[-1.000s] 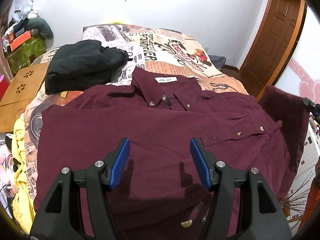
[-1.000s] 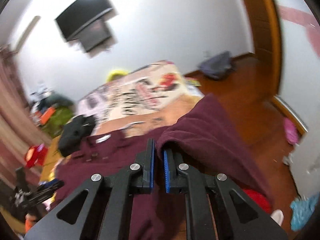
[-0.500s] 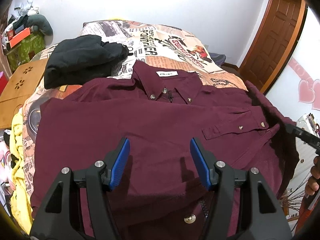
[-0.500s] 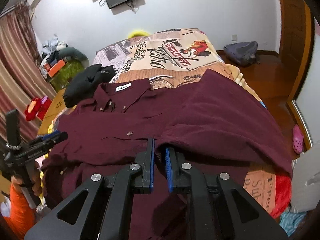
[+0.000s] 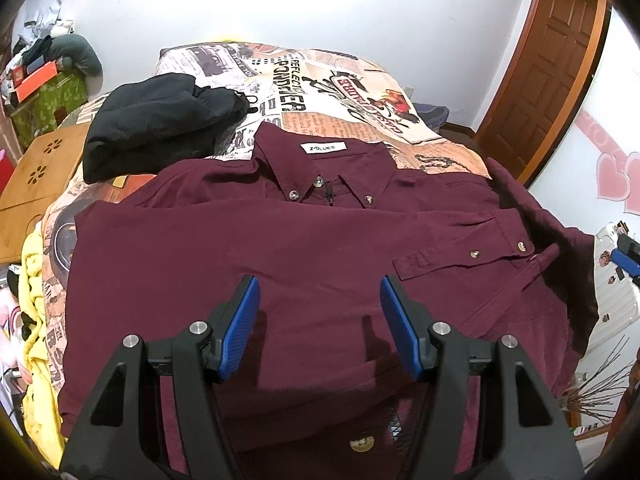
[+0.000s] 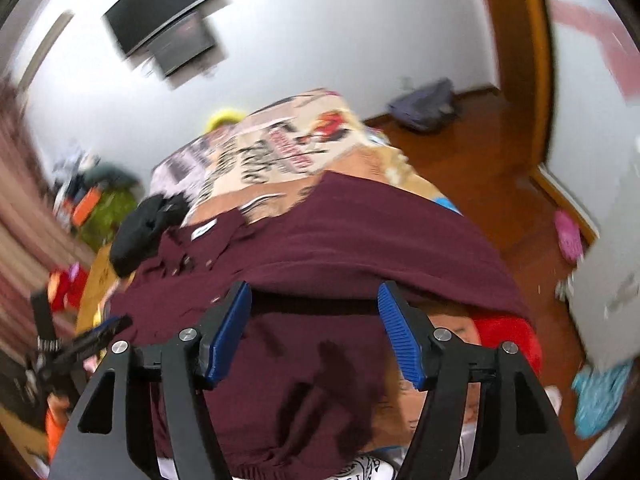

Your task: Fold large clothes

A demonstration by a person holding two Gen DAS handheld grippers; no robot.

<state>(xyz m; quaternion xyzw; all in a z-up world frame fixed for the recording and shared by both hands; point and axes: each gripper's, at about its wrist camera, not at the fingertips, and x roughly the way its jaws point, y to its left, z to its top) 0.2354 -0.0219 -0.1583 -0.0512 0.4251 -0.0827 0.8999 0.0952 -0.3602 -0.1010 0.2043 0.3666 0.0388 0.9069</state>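
Left gripper: your left gripper (image 5: 320,322) hangs over the lower front of the shirt with its blue fingers (image 5: 240,326) spread wide and nothing between them.

Right gripper: your right gripper (image 6: 315,330) is released too, jaws wide apart and empty; this view is blurred, so fine detail is lost.

Shirt: the maroon button-down shirt (image 5: 280,264) lies face up on the bed (image 5: 360,92), collar at the far end from your left gripper, hem running beneath it.

Sleeve: ahead of your right gripper a sleeve (image 6: 380,248) is laid across the shirt body, its folded edge passing just beyond both fingertips.

Chest pocket: the buttoned flap (image 5: 460,256) sits ahead and to the right of your left gripper.

Left edge: the shirt's side edge runs straight down to the left of your left gripper, a strip of printed bedspread beyond it, then a yellow cloth (image 5: 34,320) at the bed's side.

Right edge: the cloth drapes over the bed's right side, near a white suitcase (image 5: 612,280).

Far room: a black garment (image 5: 156,128) lies beyond the collar to the left, its near edge meeting the shirt's shoulder; open bedspread lies beyond the collar to the right.

Floor: wooden floor (image 6: 480,160) lies open ahead and to the right of your right gripper.
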